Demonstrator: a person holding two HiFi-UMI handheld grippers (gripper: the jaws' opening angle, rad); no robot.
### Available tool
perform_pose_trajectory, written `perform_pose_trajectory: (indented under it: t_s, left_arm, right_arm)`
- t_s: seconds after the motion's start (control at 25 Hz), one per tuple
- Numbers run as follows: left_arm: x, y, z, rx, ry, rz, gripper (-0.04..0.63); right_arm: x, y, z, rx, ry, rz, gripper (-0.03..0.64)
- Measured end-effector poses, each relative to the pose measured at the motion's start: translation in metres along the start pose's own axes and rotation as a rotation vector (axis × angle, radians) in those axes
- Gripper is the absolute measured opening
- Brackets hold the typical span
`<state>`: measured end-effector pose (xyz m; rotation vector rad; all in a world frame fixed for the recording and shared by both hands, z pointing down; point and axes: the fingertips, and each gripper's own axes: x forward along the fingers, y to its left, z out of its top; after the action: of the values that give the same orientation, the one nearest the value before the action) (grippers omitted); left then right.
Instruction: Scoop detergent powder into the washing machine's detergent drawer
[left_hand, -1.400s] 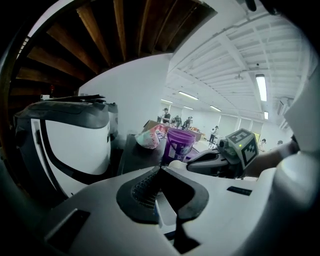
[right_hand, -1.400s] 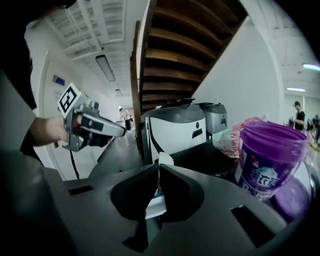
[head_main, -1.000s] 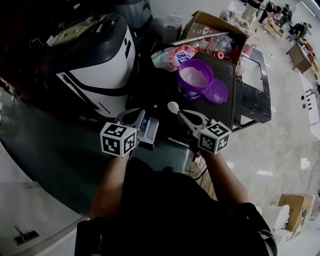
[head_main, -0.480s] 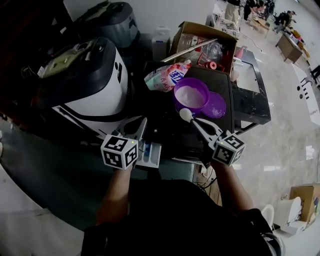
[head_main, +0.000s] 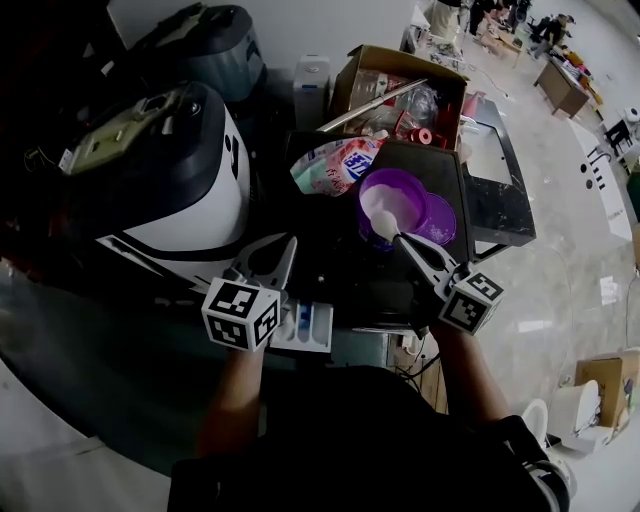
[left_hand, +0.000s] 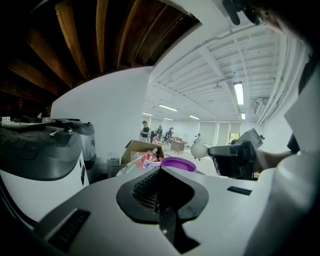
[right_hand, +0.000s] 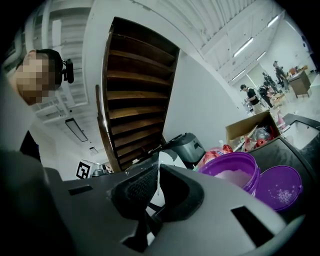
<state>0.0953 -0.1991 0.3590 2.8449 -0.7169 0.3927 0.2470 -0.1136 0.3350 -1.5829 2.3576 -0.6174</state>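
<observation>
Open-plan lab hall, glossy pale floor (head_main: 570, 250), cardboard box (head_main: 365, 72), distant work tables (head_main: 560, 85), ceiling strip lights (left_hand: 239, 93).

The left forearm (head_main: 235, 385) and right forearm (head_main: 468, 370) reach forward. The left gripper (head_main: 280, 252) has its jaws pressed together, empty. The right gripper (head_main: 410, 248) extends farther out, clamped on a scoop (head_main: 381, 226).

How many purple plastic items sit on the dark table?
2: a round purple plastic tub holding white powder, and a flat purple plastic lid lying just right of it. No others visible.
</observation>
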Motion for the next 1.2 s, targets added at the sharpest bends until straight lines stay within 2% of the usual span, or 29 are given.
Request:
perform_pose_trajectory:
  t_s: [0.28,0.48,0.84,1.2]
  left_arm:
    - [-0.001,-0.004,-0.001,-0.019,-0.027,-0.027,0.008]
    - [0.0,-0.006,0.013,-0.037,-0.063,0.019,0.008]
    - [0.02,-0.037,0.017,-0.019,-0.035,0.025,0.008]
    - [0.032,-0.052,0.022,0.006,-0.02,0.007,0.008]
  right_arm:
    - [0.0,0.01,0.006,-0.008,-0.015,0.006,0.023]
    - [-0.011,0.005,0.014,-0.01,-0.012,0.029,0.022]
    - [-0.03,-0.005,0.035,-0.018,-0.043,0.063,0.023]
    - [-0.037,-0.016,0.037,-0.032,-0.048,0.031,0.021]
